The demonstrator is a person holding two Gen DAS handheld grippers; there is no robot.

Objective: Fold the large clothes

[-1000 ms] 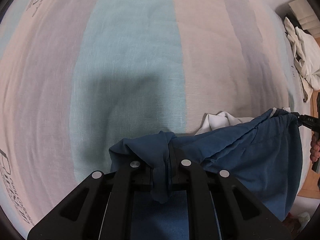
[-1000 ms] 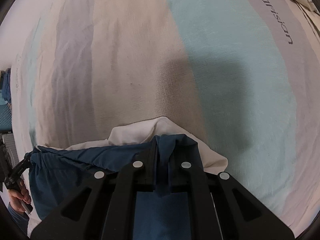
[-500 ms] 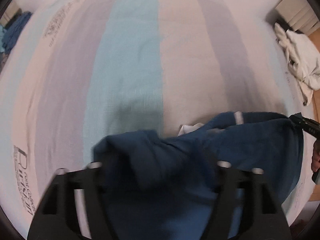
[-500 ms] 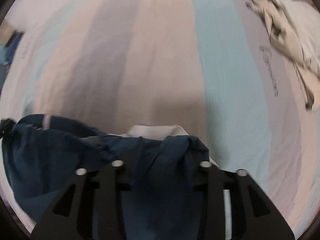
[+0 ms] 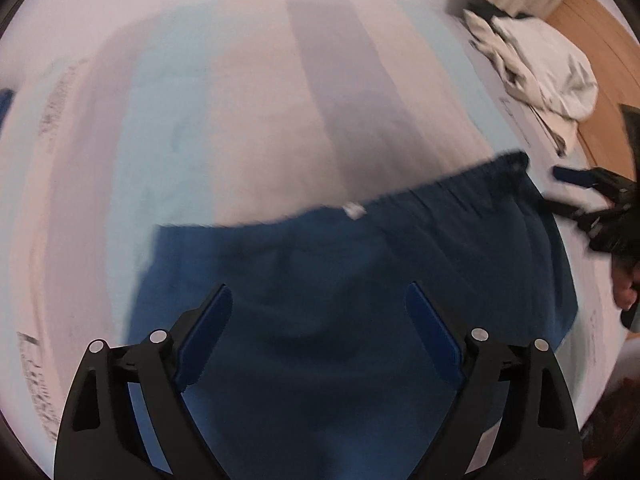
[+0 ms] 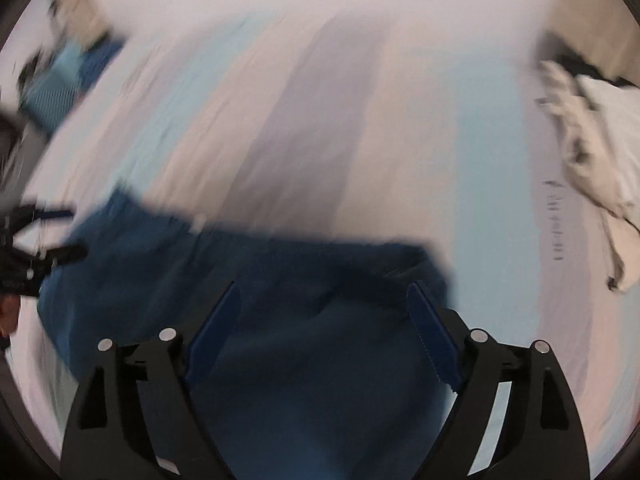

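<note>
Left gripper [image 5: 318,306] standing wide apart over the dark blue garment [image 5: 352,280], jaws having just been opening, blue pads [image 5: 208,332] gripping nothing, cloth lying below and between them but not pinched. Pointing steeply down at the bed.

Right gripper [image 6: 324,306] likewise gaping wide, jaws having just been opening, nothing clamped between its blue pads [image 6: 434,336], same blue cloth [image 6: 280,300] spreading underneath.

Each gripper showing in the other's view as a dark shape at the garment's side edge: the right one [image 5: 600,204] at the right border of the left-wrist view, spread open beside the gathered corner of the waistband; the left one [image 6: 32,240] at the left border of the right-wrist view, also spread. Part of a hand [image 5: 626,292] peeking in behind the right gripper.

Garment lying spread on the striped bedsheet [image 5: 248,112], elastic waistband [image 5: 460,184] running along its far edge, small white tag [image 5: 354,210] sitting about midway along that edge. Sheet showing pale blue, pink and grey bands, with blurred dark lettering [image 6: 554,220] near one side.

Crumpled whitish clothing [image 5: 540,68] piling at the far right corner of the bed, well apart from the blue garment. Teal and blue cloth [image 6: 68,76] sitting at the far left in the right-wrist view. Both views smearing heavily with motion blur.
</note>
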